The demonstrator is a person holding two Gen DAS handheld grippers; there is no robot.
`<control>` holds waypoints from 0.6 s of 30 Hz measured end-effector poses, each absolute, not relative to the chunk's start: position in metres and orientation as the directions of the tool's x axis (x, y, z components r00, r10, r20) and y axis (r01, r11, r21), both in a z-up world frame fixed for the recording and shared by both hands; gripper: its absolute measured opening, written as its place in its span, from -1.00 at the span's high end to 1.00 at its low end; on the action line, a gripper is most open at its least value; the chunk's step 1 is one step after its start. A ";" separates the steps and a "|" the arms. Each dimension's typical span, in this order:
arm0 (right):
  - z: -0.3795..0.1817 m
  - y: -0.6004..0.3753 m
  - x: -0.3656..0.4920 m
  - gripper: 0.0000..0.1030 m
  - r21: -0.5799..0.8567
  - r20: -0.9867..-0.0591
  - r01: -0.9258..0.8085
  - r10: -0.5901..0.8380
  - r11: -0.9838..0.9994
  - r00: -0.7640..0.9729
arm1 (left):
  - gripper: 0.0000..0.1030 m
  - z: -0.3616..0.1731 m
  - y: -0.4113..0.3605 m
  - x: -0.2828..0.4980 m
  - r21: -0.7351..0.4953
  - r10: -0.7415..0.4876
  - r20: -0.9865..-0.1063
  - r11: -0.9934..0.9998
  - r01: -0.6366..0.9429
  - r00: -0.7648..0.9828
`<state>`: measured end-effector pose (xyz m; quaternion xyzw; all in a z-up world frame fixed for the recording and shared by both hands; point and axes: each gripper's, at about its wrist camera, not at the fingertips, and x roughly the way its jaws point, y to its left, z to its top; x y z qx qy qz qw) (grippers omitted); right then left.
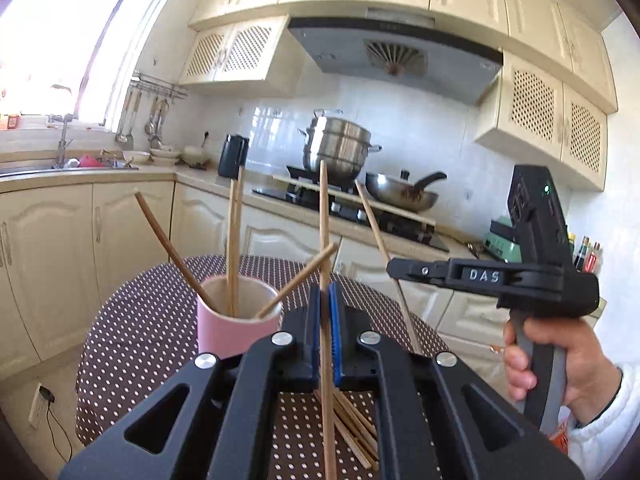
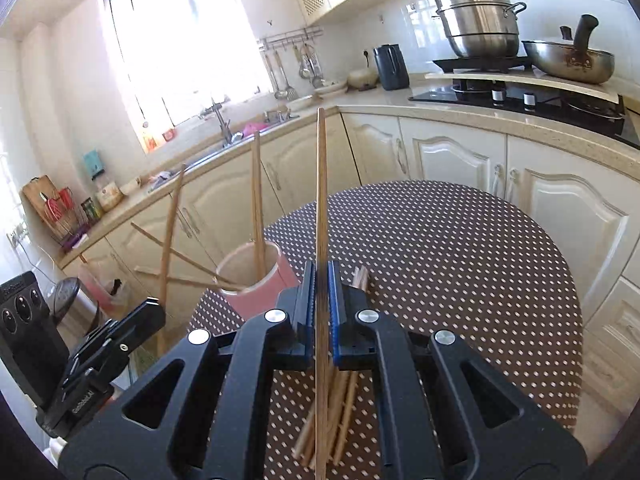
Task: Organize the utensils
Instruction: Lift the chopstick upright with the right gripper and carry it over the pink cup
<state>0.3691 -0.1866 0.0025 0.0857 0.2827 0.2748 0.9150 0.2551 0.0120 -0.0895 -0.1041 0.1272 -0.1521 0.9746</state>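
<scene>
Overlapping loose chopsticks (image 2: 340, 412), uncountable

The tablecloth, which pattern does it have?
The tablecloth is brown with small white dots, clearest in the right wrist view.

The round counter (image 2: 460, 248) had a brown cloth with white dots on it. A pink cup (image 1: 236, 320) stood on the cloth with chopsticks sticking out of it. Just beside the cup, a pile of loose chopsticks (image 2: 340, 408) lay flat on the cloth.
</scene>
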 end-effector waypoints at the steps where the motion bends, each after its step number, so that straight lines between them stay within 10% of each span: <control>1: 0.002 -0.182 0.372 0.88 0.311 -0.464 -0.458 0.553 0.833 0.692 | 0.91 -0.087 0.014 0.256 -0.248 -0.316 -0.202 0.932 0.264 0.927; 18: 0.038 -0.135 0.397 0.88 0.300 -0.220 -0.525 0.593 0.797 0.775 | 0.91 -0.055 0.047 0.326 -0.342 -0.161 -0.045 0.930 0.136 0.986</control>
